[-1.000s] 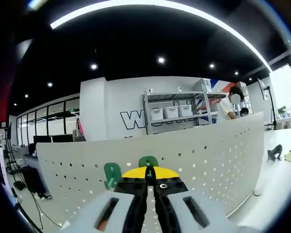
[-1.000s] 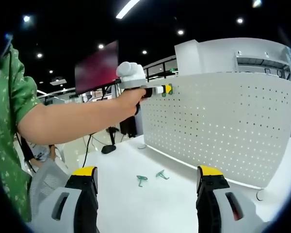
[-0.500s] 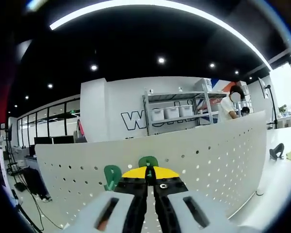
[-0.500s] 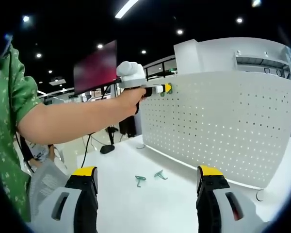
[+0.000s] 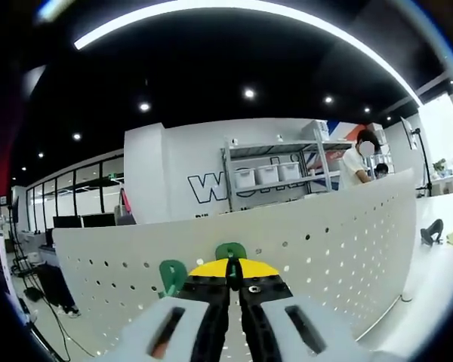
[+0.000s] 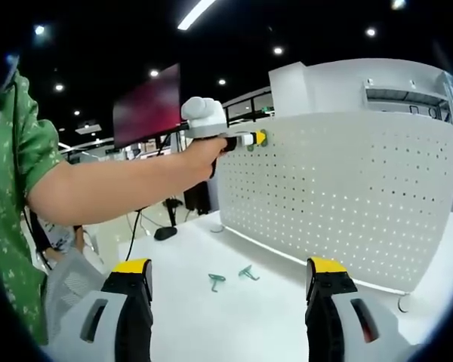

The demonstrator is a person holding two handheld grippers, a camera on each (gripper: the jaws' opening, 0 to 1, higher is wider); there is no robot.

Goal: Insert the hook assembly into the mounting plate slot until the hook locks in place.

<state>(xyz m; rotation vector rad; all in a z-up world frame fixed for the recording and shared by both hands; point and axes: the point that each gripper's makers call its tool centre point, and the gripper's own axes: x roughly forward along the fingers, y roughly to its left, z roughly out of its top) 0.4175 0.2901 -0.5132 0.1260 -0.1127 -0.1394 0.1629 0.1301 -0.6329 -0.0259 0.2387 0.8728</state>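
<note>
My left gripper (image 5: 228, 273) is clenched on a green hook (image 5: 230, 252), low at centre of the left gripper view, pressed against the white perforated mounting plate (image 5: 325, 241). A second green hook (image 5: 172, 275) sits on the plate just to its left. My right gripper (image 6: 230, 290) is released, its jaws wide apart; between them, two loose hooks (image 6: 230, 277) lie on the white table (image 6: 211, 317).

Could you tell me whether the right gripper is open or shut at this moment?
Open. In the right gripper view the right gripper has its jaws standing wide apart, empty, with the white table showing between them.
</note>
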